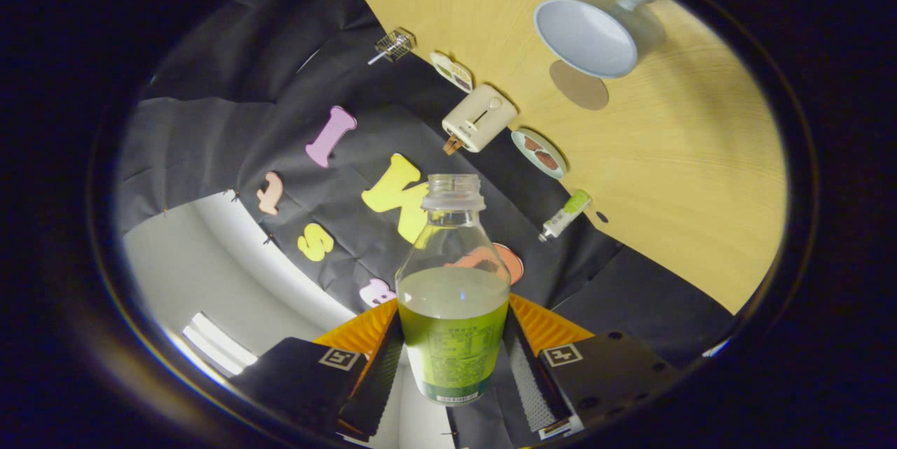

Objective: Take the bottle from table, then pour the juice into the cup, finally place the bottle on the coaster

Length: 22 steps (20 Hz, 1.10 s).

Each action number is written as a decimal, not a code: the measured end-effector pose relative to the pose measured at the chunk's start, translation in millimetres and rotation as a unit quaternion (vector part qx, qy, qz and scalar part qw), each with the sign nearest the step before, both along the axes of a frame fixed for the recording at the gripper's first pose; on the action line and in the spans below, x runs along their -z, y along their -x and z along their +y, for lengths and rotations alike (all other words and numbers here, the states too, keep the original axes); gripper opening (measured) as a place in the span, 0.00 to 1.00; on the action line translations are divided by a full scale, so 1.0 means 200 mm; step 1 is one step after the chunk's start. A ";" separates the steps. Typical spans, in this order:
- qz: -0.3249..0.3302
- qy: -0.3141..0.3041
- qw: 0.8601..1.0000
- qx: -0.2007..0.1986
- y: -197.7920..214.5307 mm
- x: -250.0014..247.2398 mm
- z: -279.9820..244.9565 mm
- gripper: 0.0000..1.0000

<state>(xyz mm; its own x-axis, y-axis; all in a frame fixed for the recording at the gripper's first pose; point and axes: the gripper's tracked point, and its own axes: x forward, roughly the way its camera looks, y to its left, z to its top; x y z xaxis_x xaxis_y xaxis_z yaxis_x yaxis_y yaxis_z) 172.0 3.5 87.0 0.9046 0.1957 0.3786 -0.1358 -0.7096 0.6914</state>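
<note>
Gripping the bottle from both sides, the tool has its two fingers pressed against the labelled lower body, so it is clamped on the bottle. The bottle is clear, uncapped, and partly filled with pale green juice; it is held off the tabletop, and the whole scene appears tilted. Beyond the bottle's open mouth, the wooden tabletop carries a pale blue cup with its handle on the far side. Just beside the cup lies a round brown coaster, flat and bare. Along the tabletop's edge by the booth wall sit a small cream toaster, two small oval dishes, a little wire basket and a small green-capped tube.
</note>
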 end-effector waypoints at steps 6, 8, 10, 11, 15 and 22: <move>0.003 0.002 1.000 0.003 0.01 0.00 -0.01 0.79; 0.007 0.018 1.000 0.006 -0.01 0.01 -0.02 0.79; 0.012 0.038 0.999 0.007 -0.04 0.02 0.00 0.79; 0.016 0.058 0.998 0.008 -0.06 0.03 0.01 0.79; 0.054 0.160 0.986 -0.001 -0.09 0.19 0.11 0.79; 0.078 0.377 0.923 -0.003 -0.15 0.32 0.23 0.80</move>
